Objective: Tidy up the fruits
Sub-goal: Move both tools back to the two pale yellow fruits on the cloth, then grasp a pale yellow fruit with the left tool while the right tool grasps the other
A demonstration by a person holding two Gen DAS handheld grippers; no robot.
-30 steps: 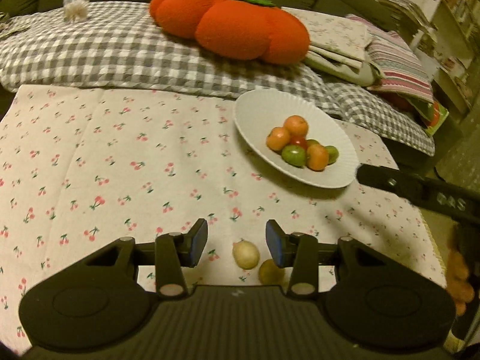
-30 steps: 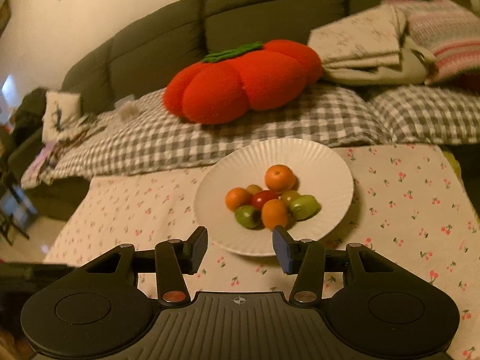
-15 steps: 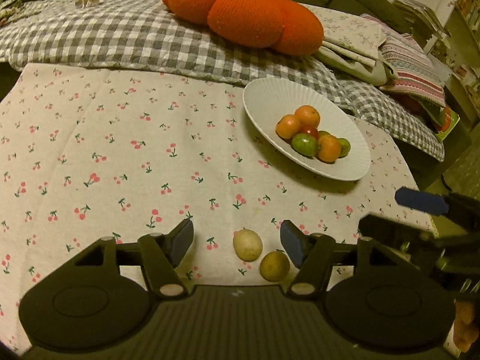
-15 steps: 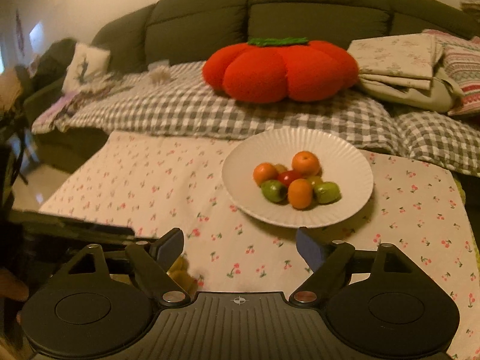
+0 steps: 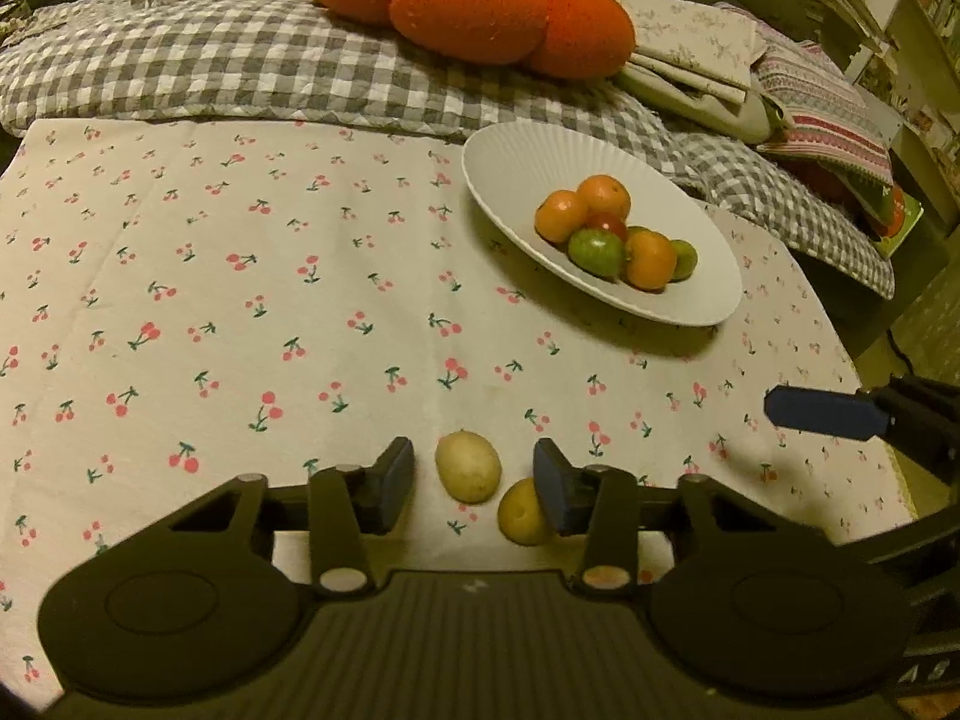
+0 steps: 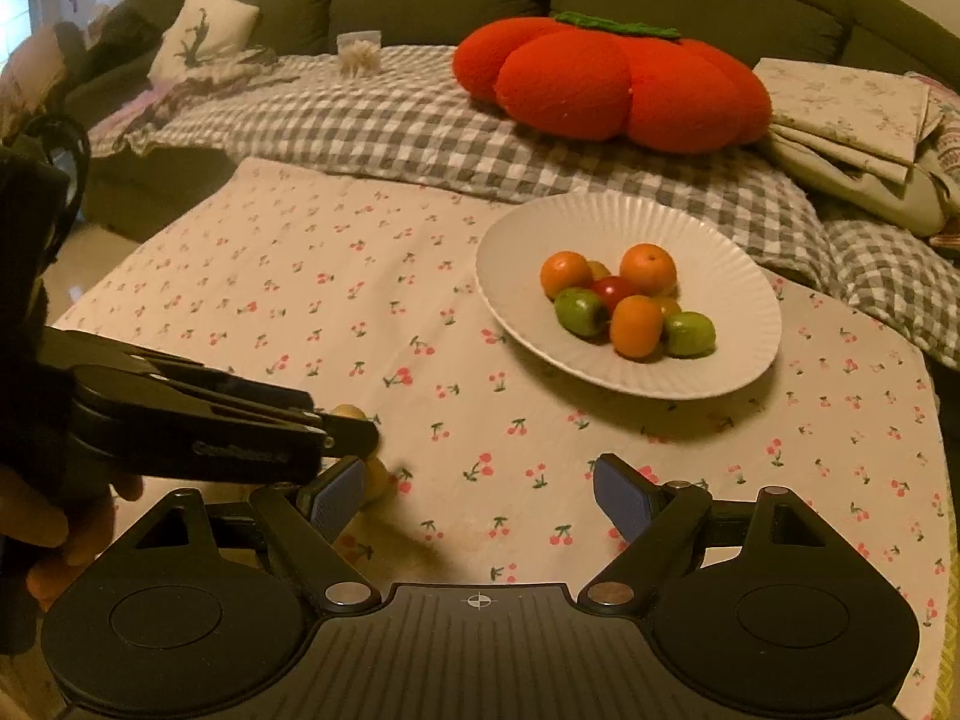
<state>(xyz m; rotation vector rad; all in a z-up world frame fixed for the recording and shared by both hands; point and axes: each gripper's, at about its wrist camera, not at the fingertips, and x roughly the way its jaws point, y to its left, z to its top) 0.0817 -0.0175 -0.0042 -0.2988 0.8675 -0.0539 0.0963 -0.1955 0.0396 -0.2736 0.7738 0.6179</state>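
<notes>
A white ribbed plate (image 5: 708,300) (image 6: 738,294) on the cherry-print cloth holds several orange, green and red fruits (image 5: 612,237) (image 6: 627,303). Two loose fruits lie near the table's front edge: a pale one (image 5: 468,466) and a yellow one (image 5: 523,511). My left gripper (image 5: 474,483) is open, low over the cloth, with the pale fruit between its fingers and the yellow fruit by its right finger. My right gripper (image 6: 480,492) is open and empty above the cloth. In the right wrist view the left gripper (image 6: 336,426) mostly hides the loose fruits (image 6: 375,477).
A grey checked blanket (image 5: 210,60) with a big orange pumpkin cushion (image 5: 474,0) lies behind the table. Folded linens (image 5: 720,54) sit at the right. The table's right edge (image 5: 864,396) drops off near the right gripper's blue pad (image 5: 822,414).
My left gripper has moved forward and down around the pale fruit. My right gripper has pulled back from the plate, swung left and opened wider.
</notes>
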